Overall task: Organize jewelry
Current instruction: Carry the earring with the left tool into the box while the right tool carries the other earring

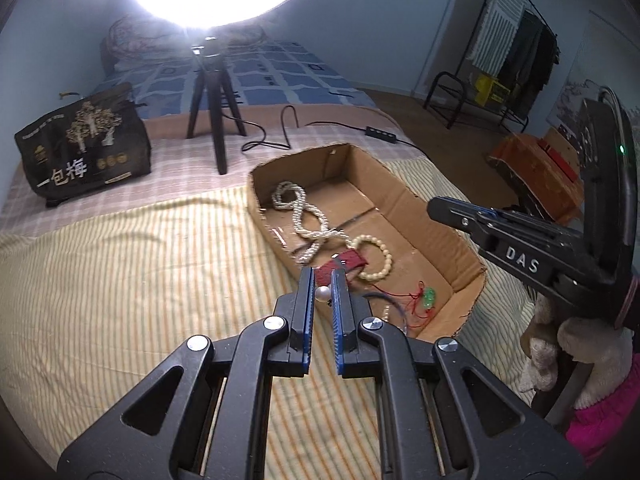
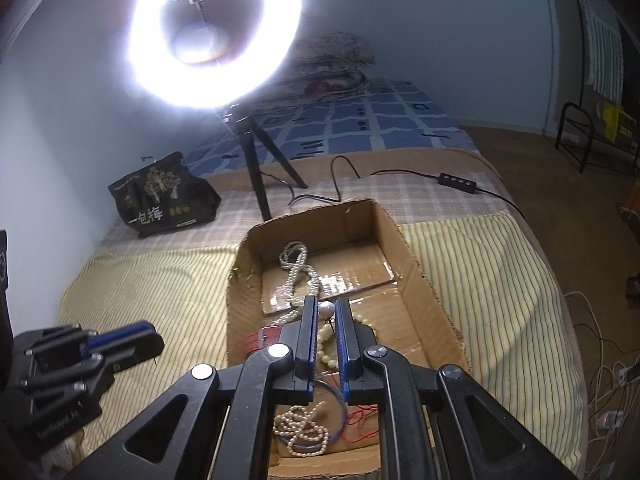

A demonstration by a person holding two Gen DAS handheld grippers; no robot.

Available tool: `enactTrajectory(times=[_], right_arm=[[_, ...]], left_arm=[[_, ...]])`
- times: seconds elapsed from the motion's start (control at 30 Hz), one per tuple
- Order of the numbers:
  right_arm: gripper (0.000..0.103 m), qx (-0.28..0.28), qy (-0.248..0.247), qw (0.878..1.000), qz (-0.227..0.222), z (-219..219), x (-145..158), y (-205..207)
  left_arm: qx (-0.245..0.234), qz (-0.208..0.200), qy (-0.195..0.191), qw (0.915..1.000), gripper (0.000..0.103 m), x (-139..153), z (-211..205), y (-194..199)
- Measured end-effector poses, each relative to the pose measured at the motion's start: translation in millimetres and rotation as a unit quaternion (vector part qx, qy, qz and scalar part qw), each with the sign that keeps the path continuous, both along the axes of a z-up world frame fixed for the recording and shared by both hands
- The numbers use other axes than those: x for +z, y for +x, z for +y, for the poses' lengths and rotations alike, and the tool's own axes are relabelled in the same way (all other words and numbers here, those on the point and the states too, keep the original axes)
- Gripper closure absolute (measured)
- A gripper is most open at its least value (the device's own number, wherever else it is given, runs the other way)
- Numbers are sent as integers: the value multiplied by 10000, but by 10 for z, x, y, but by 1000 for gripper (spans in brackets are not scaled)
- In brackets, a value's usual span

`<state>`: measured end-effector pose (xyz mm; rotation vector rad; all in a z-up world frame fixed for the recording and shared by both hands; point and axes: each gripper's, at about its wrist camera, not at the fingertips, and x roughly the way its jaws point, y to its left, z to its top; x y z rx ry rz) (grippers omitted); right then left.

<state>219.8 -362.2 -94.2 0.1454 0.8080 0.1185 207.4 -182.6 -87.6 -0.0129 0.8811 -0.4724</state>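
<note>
White pearl earring [image 1: 322, 293] pinched between left gripper [image 1: 321, 286] jaws

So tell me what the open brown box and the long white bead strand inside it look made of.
The open brown box looks like raw corrugated cardboard: matte, with ragged torn rims and glossy tape on its floor. The long white bead strand looks like pearls, real or imitation I cannot tell: small round beads with a soft sheen.

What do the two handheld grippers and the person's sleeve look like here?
Both the left gripper and the right gripper are matte black linkages with silver pivot screws and blue ribbed jaws. The right one carries white "DAS" lettering and a green indicator light. A magenta sleeve is visible.
</note>
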Motion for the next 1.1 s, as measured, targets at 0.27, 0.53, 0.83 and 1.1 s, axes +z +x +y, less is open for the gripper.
enactTrajectory(times=[0.27,0.53,0.83,1.1], right_arm=[[97,-160,139,9997,75,-165,-58,57],[97,-226,238,9993,151,-255,-125,120],[96,-217,269,9992,207,-248,-173,170],[86,-232,307,9990,239,-248,-203,183]], left_arm=[[-169,-11,47,9998,97,-47,-243,-31],[-322,-96,143,9993,97,-75,-431,-82],[-397,-111,181,9990,97,-105,-517,-88],[-516,-175,239,9982,97,-116,-590,-113]])
